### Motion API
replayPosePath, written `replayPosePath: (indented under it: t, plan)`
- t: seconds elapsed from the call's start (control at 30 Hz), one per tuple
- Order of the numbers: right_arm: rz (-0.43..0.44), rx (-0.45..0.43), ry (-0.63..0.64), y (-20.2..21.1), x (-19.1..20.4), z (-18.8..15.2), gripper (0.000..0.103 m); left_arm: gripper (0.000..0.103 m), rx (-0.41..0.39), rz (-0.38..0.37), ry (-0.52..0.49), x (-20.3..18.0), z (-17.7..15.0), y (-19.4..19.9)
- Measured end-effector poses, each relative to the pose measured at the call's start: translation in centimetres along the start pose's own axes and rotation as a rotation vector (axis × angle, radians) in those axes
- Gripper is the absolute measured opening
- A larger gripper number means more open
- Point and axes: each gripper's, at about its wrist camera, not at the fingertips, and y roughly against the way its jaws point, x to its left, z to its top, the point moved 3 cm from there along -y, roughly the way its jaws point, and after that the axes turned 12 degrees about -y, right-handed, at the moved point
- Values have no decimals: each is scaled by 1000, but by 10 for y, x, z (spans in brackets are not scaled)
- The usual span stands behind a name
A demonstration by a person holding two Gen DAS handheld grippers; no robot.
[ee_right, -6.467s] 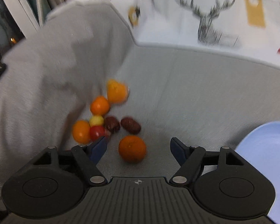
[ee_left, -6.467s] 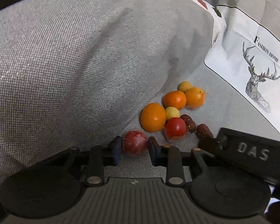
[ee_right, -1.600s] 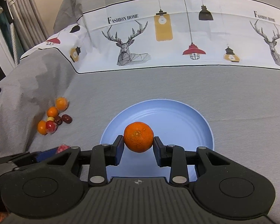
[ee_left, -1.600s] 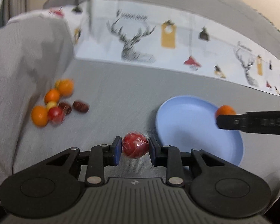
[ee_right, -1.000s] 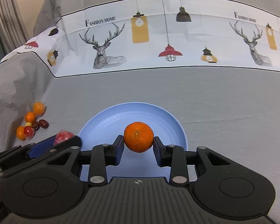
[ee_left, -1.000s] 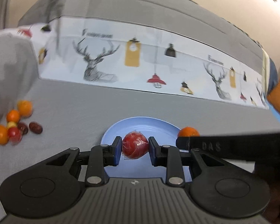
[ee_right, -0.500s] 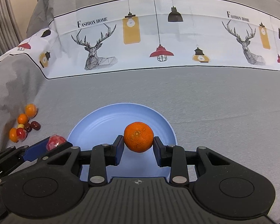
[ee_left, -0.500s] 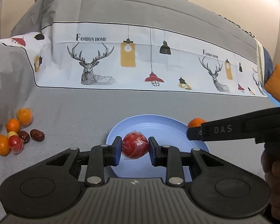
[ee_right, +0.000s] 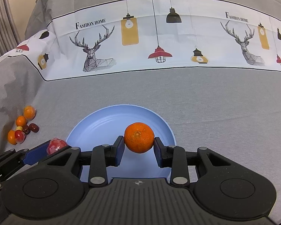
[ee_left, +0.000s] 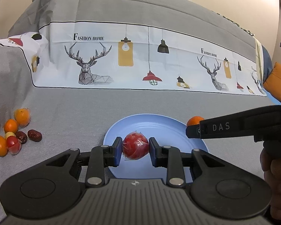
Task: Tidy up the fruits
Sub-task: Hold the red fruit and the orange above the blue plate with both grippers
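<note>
Over the blue plate (ee_right: 95,120), both grippers are hanging with fruit clamped between their pads. On the right, the right gripper (ee_right: 139,149) is squeezing an orange (ee_right: 139,137), its blue pads pressing on both sides of the fruit, which is sitting above the plate's right half in that view. On the left, the left gripper (ee_left: 134,150) is gripping a red fruit (ee_left: 135,148) wrapped in clear film, its pads closing on either side; the fruit is showing above the near part of the plate (ee_left: 149,123). From the left wrist view the right gripper is reaching in from the right edge as a black bar lettered DAS, with the orange (ee_left: 194,121) peeking out at its tip past the plate's right rim, and a hand (ee_left: 277,178) is holding it from below. From the right wrist view the left gripper is entering at lower left, one blue pad beside the red fruit (ee_right: 56,146), just off the plate's left rim.

Well apart to the left, a pile (ee_left: 13,131) of remaining fruit is lying on the grey sheet (ee_left: 69,105): several oranges, a small yellow one, a red one and two dark brown ones, touching or nearly so. Behind the plate a white band (ee_right: 159,37) printed with deer and lamps is running across the sheet.
</note>
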Motion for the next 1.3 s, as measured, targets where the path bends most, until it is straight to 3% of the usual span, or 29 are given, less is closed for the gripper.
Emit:
replayPosePath:
  t: [1.3]
  plan:
    - [10, -58, 1, 9, 2, 3, 36, 33, -11, -5, -6, 0, 0, 1]
